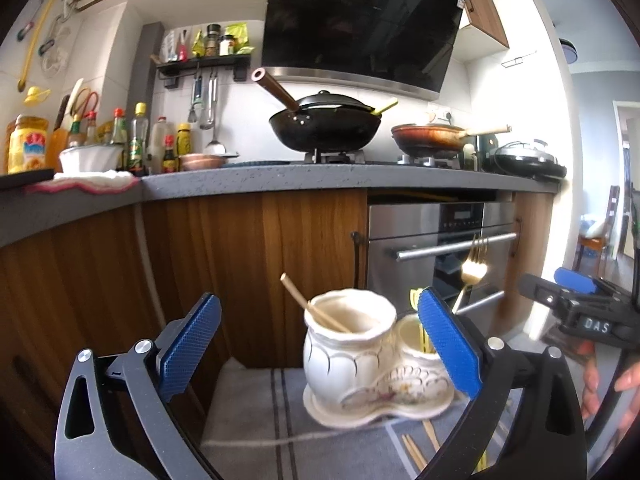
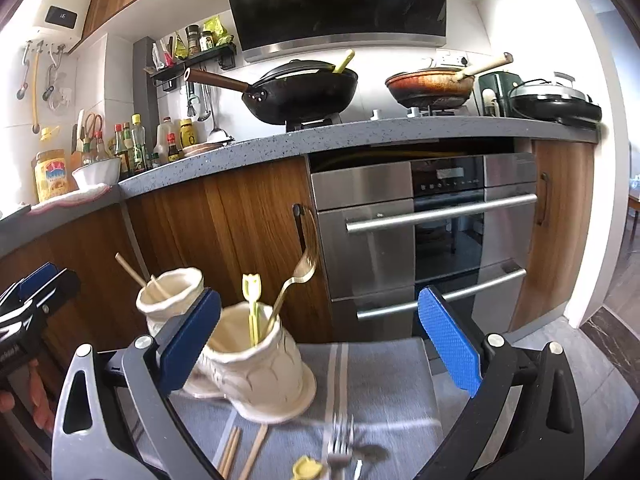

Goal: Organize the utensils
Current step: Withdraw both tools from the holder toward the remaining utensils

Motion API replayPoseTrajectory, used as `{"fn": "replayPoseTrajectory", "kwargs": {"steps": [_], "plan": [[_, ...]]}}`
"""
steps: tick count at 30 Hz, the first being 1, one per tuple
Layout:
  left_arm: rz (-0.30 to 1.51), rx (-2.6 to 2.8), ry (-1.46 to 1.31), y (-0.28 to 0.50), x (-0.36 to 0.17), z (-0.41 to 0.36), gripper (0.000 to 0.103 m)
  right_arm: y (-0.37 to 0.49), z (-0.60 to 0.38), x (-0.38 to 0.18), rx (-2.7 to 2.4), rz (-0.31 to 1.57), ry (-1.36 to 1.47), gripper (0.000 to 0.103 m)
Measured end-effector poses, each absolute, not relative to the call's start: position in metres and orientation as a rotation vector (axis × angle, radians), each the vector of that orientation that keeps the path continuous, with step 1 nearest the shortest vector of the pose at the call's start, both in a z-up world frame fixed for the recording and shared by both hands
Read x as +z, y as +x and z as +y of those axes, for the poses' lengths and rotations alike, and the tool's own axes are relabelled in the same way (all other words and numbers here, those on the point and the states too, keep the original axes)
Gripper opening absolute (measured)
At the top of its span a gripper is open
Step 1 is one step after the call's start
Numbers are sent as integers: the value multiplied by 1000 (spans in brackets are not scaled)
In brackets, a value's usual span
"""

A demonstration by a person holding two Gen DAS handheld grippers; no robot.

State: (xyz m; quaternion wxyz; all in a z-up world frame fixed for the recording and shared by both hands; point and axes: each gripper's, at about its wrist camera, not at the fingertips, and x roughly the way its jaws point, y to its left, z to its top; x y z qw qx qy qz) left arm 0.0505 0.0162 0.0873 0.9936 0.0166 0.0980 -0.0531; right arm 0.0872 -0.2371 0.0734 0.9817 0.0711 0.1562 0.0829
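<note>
A cream ceramic two-pot utensil holder (image 1: 360, 364) (image 2: 256, 368) stands on a grey striped cloth (image 1: 256, 412) (image 2: 380, 376). One pot holds a chopstick (image 1: 308, 304) (image 2: 138, 274). The other holds a gold fork (image 1: 472, 270) (image 2: 294, 282) and a yellow-green tulip-topped utensil (image 2: 252, 300). Loose chopsticks (image 1: 420, 444) (image 2: 240, 450), a silver fork (image 2: 340, 444) and a yellow piece (image 2: 306, 468) lie on the cloth in front. My left gripper (image 1: 320, 344) is open and empty, straddling the holder. My right gripper (image 2: 320, 344) is open and empty, with the holder beside its left finger.
Wooden cabinets (image 2: 224, 232) and a steel oven (image 2: 432, 232) stand behind the cloth. The grey counter (image 1: 280, 180) above carries a black wok (image 1: 324, 122), a brown pan (image 1: 432, 138), bottles (image 1: 140, 140) and a bowl (image 1: 90, 158).
</note>
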Motion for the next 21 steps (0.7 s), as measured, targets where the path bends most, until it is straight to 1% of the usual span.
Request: {"fn": "replayPoseTrajectory", "kwargs": {"steps": [10, 21], "plan": [[300, -109, 20, 26, 58, 18, 98, 63, -251, 45, 118, 392, 126, 98], [476, -95, -29, 29, 13, 18, 98, 61, -268, 4, 93, 508, 91, 98]]}}
